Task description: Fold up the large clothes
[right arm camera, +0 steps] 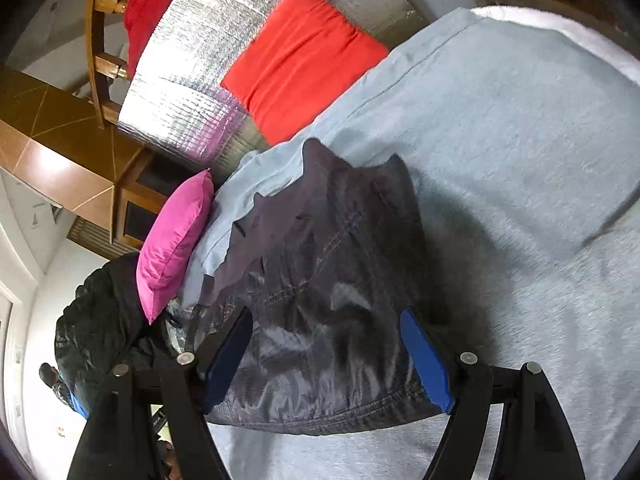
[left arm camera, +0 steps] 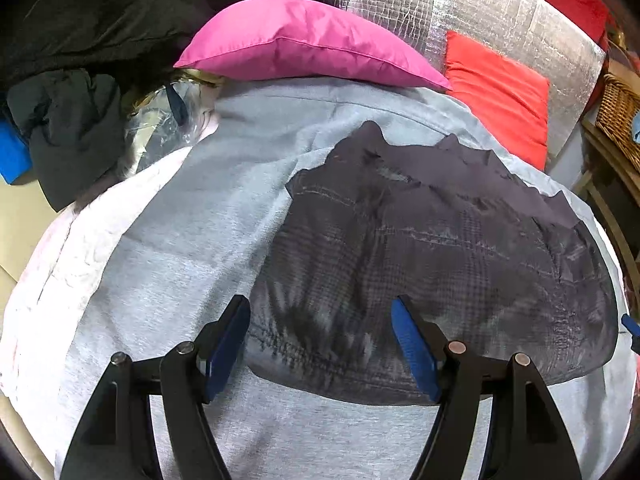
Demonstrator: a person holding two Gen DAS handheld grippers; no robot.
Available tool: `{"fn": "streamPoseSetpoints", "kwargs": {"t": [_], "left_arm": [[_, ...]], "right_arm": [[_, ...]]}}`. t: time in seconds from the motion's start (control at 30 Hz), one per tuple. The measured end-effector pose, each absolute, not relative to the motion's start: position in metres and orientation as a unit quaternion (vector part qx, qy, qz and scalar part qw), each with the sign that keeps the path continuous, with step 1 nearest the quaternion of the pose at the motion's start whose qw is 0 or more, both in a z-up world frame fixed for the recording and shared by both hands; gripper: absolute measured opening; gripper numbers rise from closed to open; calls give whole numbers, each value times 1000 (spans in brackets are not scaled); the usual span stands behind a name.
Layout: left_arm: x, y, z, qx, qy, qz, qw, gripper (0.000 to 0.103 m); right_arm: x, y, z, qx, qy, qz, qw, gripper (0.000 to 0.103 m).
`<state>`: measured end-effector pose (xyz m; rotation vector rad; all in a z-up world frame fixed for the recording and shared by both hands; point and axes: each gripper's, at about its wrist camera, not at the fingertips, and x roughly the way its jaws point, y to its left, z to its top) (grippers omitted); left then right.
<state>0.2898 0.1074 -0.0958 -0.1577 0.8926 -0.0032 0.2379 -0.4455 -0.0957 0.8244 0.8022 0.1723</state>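
Note:
A dark plaid garment lies folded into a compact shape on the grey sheet of a bed. Its far edge is jagged and creased. My left gripper is open, its blue-padded fingers spread just above the garment's near left edge, holding nothing. In the right wrist view the same garment lies under my right gripper, which is open too, with its jaws straddling the garment's near edge. The tip of the right gripper shows at the right edge of the left wrist view.
A pink pillow and a red cushion lie at the far side against a silver foil panel. Black clothes and clear plastic are piled at the left. A wicker basket stands at the right.

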Motion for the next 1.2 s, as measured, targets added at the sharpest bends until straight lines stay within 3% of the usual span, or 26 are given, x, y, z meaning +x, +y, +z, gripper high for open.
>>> {"fn": "streamPoseSetpoints", "kwargs": {"t": [0.23,0.53,0.67,1.0,1.03,1.07,1.1,1.2], "left_arm": [[325,149,-101,-162,451,-54,876,83],[387,138,-145,-171,521,-142,824,83],[390,139,-147,-174,513,-156,826,83],[401,136,-162,-195,518,-194,810,83],[402,136,-162,-198,515,-193,811,78],[402,135,-162,-203,513,-198,810,54],[404,133,-163,-218,520,-218,797,43],[401,123,-156,-193,516,-203,810,30]], "right_arm": [[252,-461,-83,338,402,83,847,87],[322,-468,-120,315,474,115,814,87],[335,-451,-137,270,502,117,813,87],[336,-447,-149,279,498,144,809,85],[337,-443,-146,269,503,150,807,72],[339,-435,-145,258,514,160,802,66],[339,-433,-144,251,519,161,801,57],[341,-426,-139,236,521,155,805,39]]}}
